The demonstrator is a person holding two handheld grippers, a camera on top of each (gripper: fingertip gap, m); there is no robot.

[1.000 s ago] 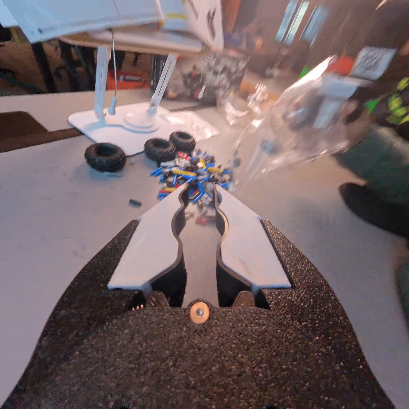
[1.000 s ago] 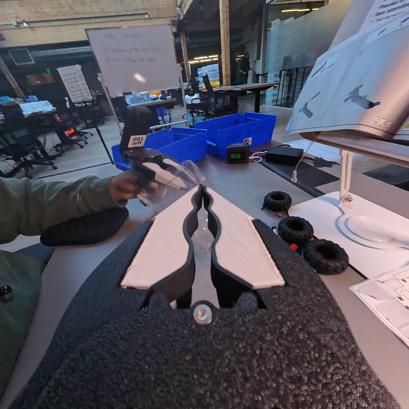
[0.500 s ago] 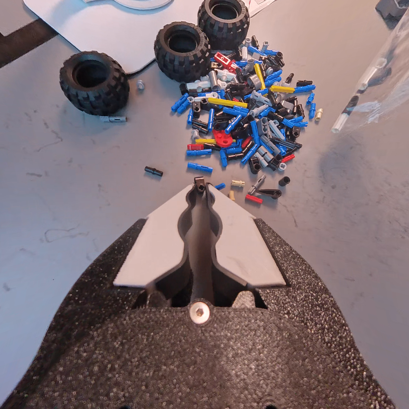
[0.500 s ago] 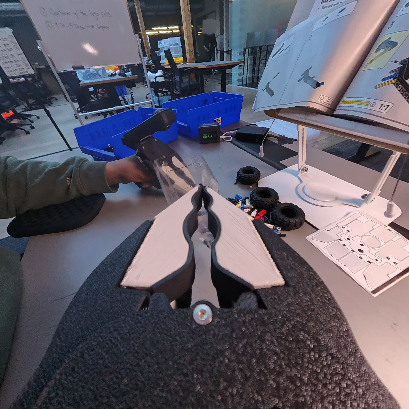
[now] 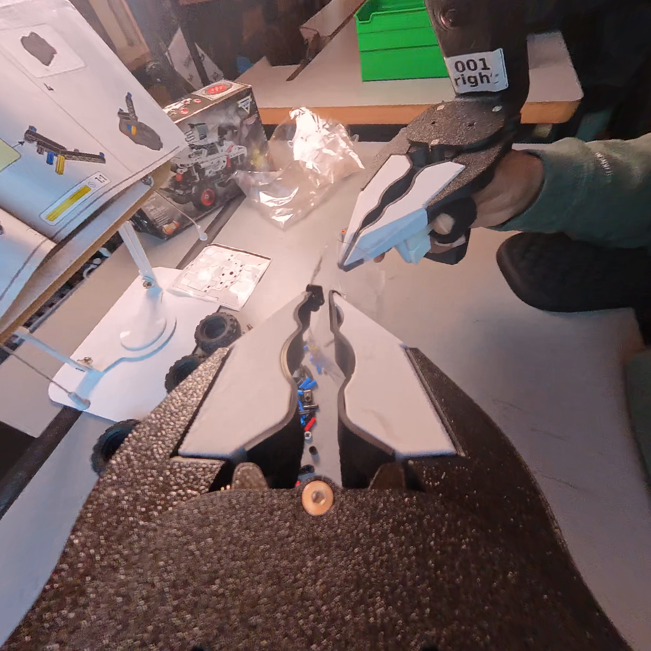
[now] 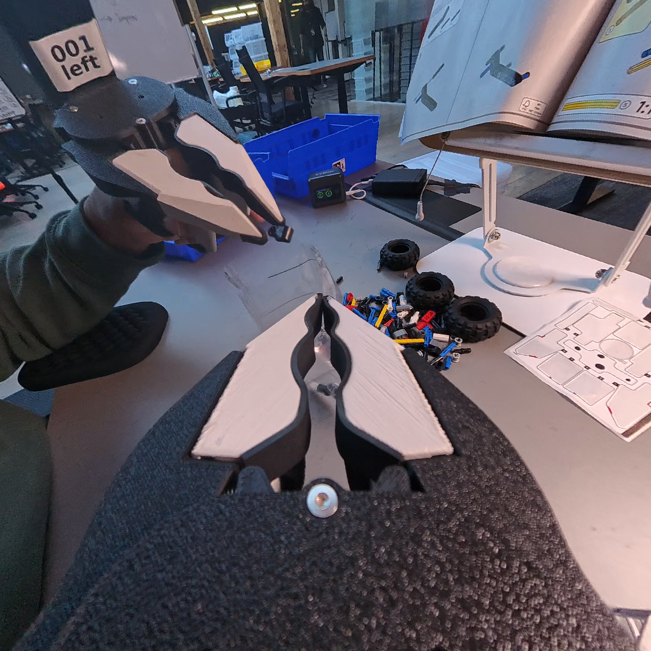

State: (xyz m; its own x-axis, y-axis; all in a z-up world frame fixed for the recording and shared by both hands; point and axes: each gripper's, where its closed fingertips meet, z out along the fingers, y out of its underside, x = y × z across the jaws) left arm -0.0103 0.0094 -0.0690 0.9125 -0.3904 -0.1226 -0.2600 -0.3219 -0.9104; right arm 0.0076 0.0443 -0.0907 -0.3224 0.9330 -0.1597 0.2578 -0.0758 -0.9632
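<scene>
my left gripper [image 5: 320, 295] is pinching a small black piece [image 6: 280, 233] at its nearly closed tips, lifted over the table [image 6: 197, 310]. my right gripper [image 6: 322, 298] is clamping a clear plastic bag [image 6: 281, 281] between closed tips. the pile of small coloured parts [image 6: 398, 320] is lying beside three black tyres [image 6: 472, 317].

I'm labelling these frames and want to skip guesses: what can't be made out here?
- Left wrist view: much of the pile of small parts and two of the tires are hidden behind the left gripper.
- Right wrist view: the clear bag in the right gripper is see-through; its edges are hard to trace.
- Right wrist view: the black piece at the left gripper's tips is too small to identify.
</scene>
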